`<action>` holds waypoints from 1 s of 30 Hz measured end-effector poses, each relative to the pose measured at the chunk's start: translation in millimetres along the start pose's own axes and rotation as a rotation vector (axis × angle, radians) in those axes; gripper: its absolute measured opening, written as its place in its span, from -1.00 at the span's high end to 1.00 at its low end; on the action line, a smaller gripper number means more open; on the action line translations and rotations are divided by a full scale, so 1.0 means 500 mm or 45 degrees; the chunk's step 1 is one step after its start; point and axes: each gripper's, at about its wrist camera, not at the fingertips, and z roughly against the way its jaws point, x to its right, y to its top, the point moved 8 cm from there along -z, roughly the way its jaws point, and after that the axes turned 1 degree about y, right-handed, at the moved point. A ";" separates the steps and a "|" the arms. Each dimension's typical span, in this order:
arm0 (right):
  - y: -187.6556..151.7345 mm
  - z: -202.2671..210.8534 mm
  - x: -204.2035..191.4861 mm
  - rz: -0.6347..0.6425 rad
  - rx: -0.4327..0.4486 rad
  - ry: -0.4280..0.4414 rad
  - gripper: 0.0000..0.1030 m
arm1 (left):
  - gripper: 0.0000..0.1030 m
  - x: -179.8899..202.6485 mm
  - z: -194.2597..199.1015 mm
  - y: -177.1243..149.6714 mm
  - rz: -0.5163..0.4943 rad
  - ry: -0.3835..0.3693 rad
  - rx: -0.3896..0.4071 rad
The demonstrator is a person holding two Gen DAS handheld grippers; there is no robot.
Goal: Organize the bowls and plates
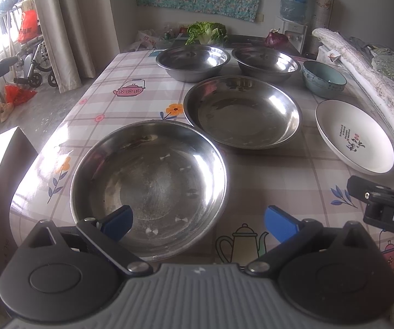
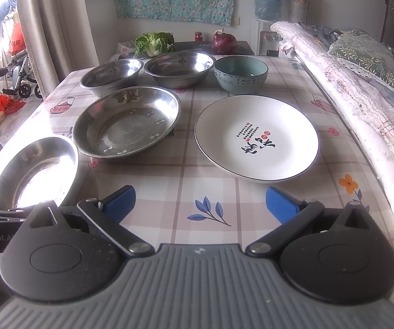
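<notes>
Left gripper (image 1: 198,223) spread over near steel plate (image 1: 147,183); right gripper (image 2: 200,205) spread, empty.
Calligraphy (centre) on white plate (image 2: 256,137) legible only from right wrist.

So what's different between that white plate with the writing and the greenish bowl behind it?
The white plate is wide and shallow; the greenish bowl is narrower, with tall steep walls. The plate is white with a thin dark rim line and bold dark characters inside; the bowl is teal, with small dark markings around its outside. The plate lies nearer the right claw, the bowl farther back. Both stand upright and look empty on the checked tablecloth.
</notes>
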 end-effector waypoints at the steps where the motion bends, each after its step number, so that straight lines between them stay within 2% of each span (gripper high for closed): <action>1: 0.000 -0.001 0.000 0.001 0.000 0.000 -0.98 | -1.00 0.000 0.000 0.000 0.000 0.000 0.000; 10: 0.003 -0.005 -0.005 0.002 0.004 0.007 -0.98 | -1.00 -0.020 0.000 0.016 0.021 -0.027 0.023; 13: 0.022 -0.007 -0.010 0.002 0.030 0.025 -0.98 | -1.00 -0.035 -0.002 0.052 0.028 -0.033 0.059; 18: 0.094 -0.014 -0.025 0.014 0.104 0.085 -0.98 | -1.00 -0.073 -0.010 0.139 0.042 -0.029 0.152; 21: 0.146 -0.027 -0.046 0.033 0.139 0.180 -0.98 | -1.00 -0.095 -0.032 0.194 0.039 -0.055 0.158; 24: 0.204 -0.046 -0.074 0.019 0.172 0.356 -0.98 | -1.00 -0.115 -0.063 0.243 0.043 -0.102 0.142; 27: 0.262 -0.083 -0.096 -0.054 0.156 0.485 -0.98 | -1.00 -0.133 -0.099 0.286 0.071 -0.168 0.130; 30: 0.324 -0.136 -0.122 -0.133 0.128 0.577 -0.98 | -1.00 -0.155 -0.150 0.336 0.085 -0.110 0.135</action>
